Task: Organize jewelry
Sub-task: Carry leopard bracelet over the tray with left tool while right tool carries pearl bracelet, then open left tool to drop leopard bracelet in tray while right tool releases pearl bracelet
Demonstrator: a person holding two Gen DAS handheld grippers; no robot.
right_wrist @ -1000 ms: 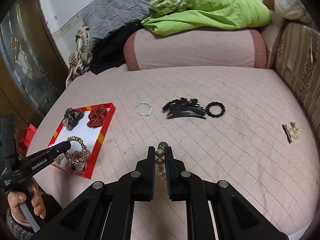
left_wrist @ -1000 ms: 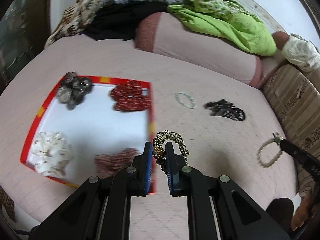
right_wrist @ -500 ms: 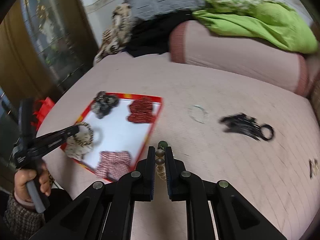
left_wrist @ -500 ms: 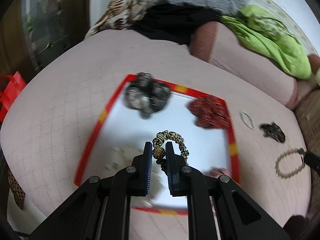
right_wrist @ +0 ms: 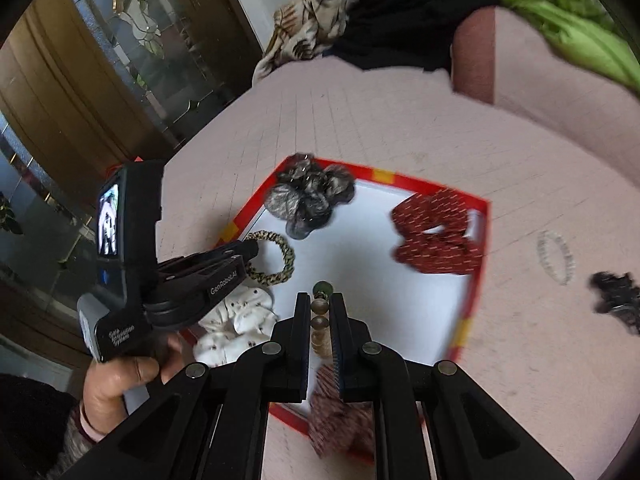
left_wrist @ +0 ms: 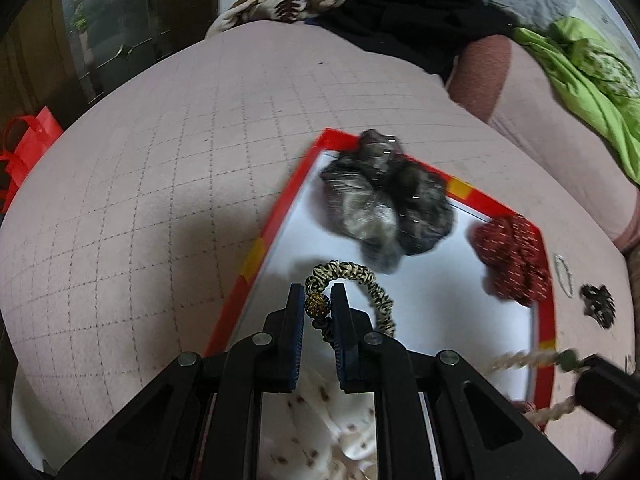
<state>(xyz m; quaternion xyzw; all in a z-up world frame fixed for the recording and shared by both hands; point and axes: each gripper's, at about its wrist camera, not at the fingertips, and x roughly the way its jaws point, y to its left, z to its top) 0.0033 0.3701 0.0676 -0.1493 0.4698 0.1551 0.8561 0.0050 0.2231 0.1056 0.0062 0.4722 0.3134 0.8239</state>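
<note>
1. Status: both grippers loaded and over the tray [right_wrist: 478,240], which lies on the bed [left_wrist: 140,200].
2. Left gripper [left_wrist: 318,306]: fingers clenched on the gold bead of the leopard hair tie [left_wrist: 360,276]; its loop hangs free above the tray's white floor, near the left rim.
3. Right gripper [right_wrist: 320,308]: fingers clenched on a bead bracelet [right_wrist: 320,316], beads stacked between them, over the tray's middle. The left view shows the rest of the strand trailing at the tray's lower right corner.
4. Already in the tray: grey scrunchie [right_wrist: 310,200] at the far corner, red scrunchie [right_wrist: 436,236] at the far right, white scrunchie [right_wrist: 236,324] at the near left, and a red-patterned one [right_wrist: 332,420] at the near edge.
5. Left on the bed: clear bracelet [right_wrist: 556,256] and black hair ties [right_wrist: 618,300], both just right of the tray.
6. My read: past halfway. Drop these two, then fetch the two strays. More may lie out of view.
</note>
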